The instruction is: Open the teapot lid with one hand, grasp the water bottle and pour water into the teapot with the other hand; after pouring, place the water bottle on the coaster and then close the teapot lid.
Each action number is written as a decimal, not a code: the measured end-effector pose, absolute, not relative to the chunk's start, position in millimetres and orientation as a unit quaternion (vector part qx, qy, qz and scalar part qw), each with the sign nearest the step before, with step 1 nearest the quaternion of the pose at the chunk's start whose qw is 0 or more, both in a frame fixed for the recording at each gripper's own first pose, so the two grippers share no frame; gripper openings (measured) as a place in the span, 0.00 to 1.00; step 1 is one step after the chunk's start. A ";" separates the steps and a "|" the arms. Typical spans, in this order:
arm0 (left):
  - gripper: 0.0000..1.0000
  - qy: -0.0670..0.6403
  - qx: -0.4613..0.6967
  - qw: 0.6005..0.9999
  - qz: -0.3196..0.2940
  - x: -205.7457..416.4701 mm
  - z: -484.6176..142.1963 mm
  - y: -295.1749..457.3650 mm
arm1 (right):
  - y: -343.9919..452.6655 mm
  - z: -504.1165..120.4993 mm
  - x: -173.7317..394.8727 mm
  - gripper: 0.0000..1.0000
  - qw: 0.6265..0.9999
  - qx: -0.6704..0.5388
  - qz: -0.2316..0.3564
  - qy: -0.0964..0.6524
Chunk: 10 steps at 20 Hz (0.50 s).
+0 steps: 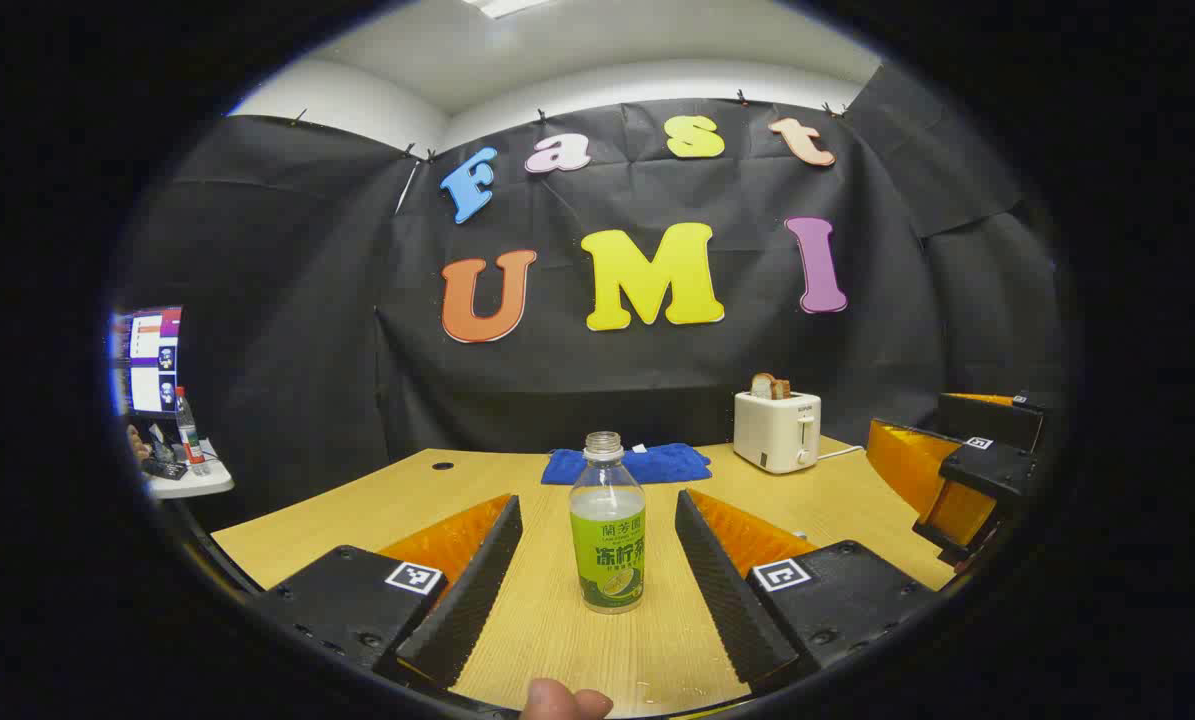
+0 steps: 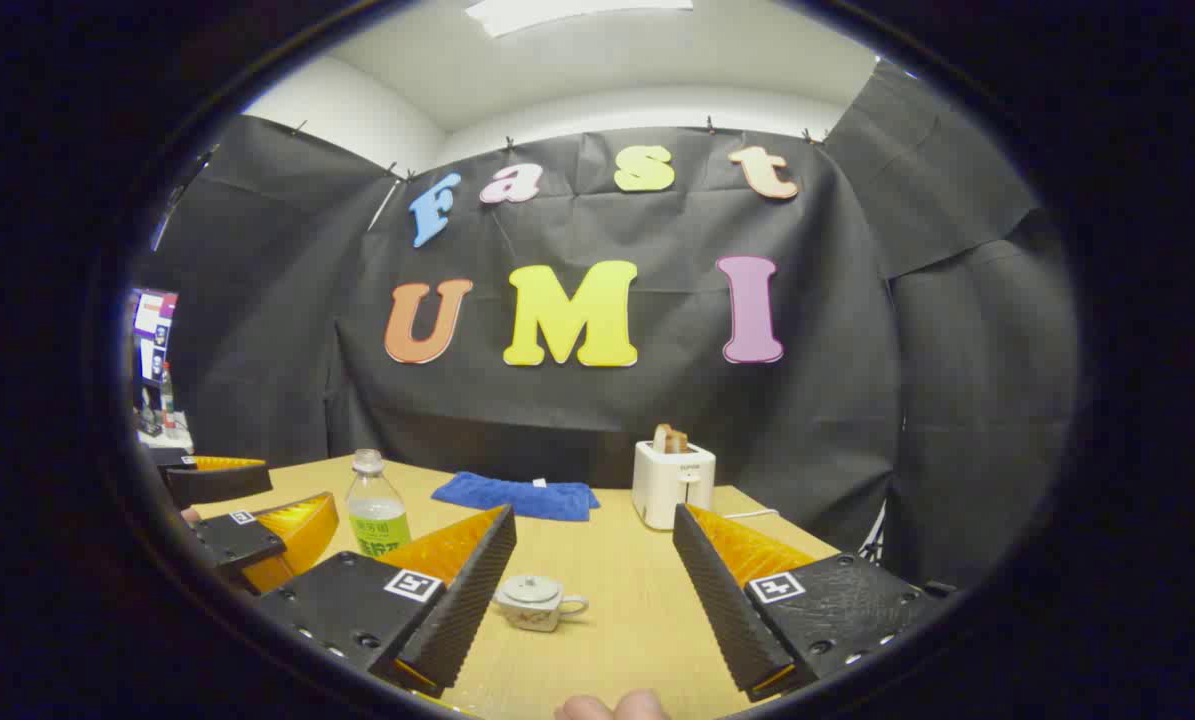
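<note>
A clear water bottle (image 1: 607, 530) with a green label stands upright and uncapped on the wooden table (image 1: 557, 640). It is just ahead of my left gripper (image 1: 597, 498), whose fingers are spread wide on either side without touching it. In the right gripper view the same bottle (image 2: 375, 515) stands at the left. A small white teapot (image 2: 532, 600) with its lid on and its handle to the right sits low between the fingers of my right gripper (image 2: 593, 512), which is open and holds nothing. The left gripper (image 2: 247, 520) appears beside the bottle, and the right gripper (image 1: 967, 480) at the far right.
A folded blue cloth (image 1: 627, 464) lies at the back of the table. Beside it a white toaster (image 1: 777, 430) holds bread slices, with a cord trailing right. A side table (image 1: 192, 480) with a monitor and a bottle stands outside the booth at left.
</note>
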<state>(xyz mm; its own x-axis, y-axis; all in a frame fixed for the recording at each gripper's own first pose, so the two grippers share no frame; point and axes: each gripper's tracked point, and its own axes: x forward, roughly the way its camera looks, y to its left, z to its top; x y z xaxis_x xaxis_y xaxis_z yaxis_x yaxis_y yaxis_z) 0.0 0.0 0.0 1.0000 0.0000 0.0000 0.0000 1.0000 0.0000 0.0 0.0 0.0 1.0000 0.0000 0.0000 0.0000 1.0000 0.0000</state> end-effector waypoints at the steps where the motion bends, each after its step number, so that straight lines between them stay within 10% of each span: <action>1: 0.96 0.000 0.000 1.000 -0.003 -0.7 -0.2 -2.1 | 0.3 -0.7 -0.1 0.95 1.000 0.001 0.001 0.002; 10: 0.96 0.010 -0.005 1.000 -0.011 0.1 -7.2 -8.9 | -4.3 -4.6 1.5 0.97 1.000 -0.005 -0.006 0.006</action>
